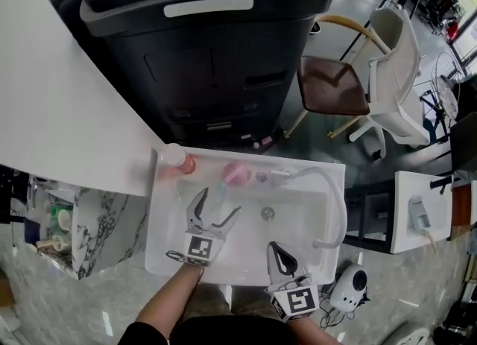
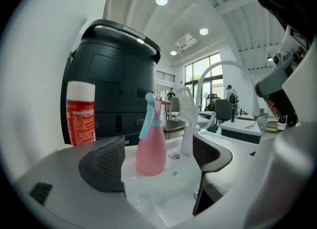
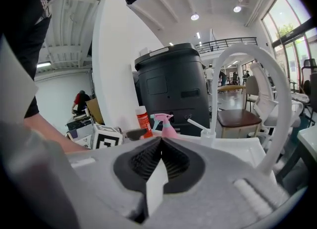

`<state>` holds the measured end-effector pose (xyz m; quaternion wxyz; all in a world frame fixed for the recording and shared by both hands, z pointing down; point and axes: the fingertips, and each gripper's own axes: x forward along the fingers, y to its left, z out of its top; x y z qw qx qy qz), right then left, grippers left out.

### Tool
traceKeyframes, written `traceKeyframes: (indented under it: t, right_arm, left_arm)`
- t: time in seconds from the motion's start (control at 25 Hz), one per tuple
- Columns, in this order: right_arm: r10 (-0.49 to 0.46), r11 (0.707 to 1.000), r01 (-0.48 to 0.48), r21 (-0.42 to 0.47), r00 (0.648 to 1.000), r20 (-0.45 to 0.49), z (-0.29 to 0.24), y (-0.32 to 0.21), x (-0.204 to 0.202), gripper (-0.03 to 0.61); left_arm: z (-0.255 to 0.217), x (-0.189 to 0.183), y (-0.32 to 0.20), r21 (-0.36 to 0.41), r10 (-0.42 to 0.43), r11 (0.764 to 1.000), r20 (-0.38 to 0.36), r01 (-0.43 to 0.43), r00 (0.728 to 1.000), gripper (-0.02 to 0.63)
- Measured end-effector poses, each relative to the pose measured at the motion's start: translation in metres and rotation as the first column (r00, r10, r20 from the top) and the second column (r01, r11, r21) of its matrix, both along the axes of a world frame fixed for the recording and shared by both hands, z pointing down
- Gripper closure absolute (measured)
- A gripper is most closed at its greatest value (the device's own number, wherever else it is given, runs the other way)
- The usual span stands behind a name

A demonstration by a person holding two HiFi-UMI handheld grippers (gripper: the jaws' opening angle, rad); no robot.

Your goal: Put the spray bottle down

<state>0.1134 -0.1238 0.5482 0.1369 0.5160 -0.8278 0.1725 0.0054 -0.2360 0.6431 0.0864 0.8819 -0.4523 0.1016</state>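
The pink spray bottle (image 1: 236, 174) with a teal trigger stands upright on the back ledge of the white sink (image 1: 168, 247). In the left gripper view the bottle (image 2: 151, 149) is a short way beyond the jaws and nothing touches it. My left gripper (image 1: 219, 203) (image 2: 159, 161) hovers over the basin, open and empty, pointing at the bottle. My right gripper (image 1: 275, 248) (image 3: 161, 146) sits near the sink's front edge, shut on nothing. From there the bottle (image 3: 166, 126) shows far off by the black bin.
A red-and-white can (image 1: 179, 159) (image 2: 80, 114) stands left of the bottle. A tall white faucet (image 1: 337, 206) (image 3: 257, 60) arches over the basin's right side, with a small white pump dispenser (image 2: 186, 136) at the back. A big black bin (image 1: 209, 45) stands behind the sink, a chair (image 1: 350, 83) to the right.
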Motion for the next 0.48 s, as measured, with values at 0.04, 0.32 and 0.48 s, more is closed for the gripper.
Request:
traceKeyframes:
  t: [0.04, 0.32, 0.48]
  right_arm:
    - [0.014, 1.000, -0.014, 0.008, 1.000, -0.001, -0.003, 0.002, 0.001, 0.580]
    - [0.136, 0.989, -0.136, 0.065, 0.991, 0.011, -0.036, 0.038, -0.008, 0.580]
    - [0.183, 0.979, -0.183, 0.093, 0.983, 0.015, -0.056, 0.079, -0.025, 0.580]
  left_arm:
    - [-0.015, -0.002, 0.006, -0.005, -0.008, 1.000, -0.040, 0.008, 0.999, 0.175]
    - [-0.108, -0.037, 0.081, 0.028, 0.021, 0.999, -0.189, -0.016, 0.982, 0.237]
    - [-0.144, -0.070, 0.156, -0.001, -0.003, 1.000, -0.249, 0.003, 0.969, 0.503]
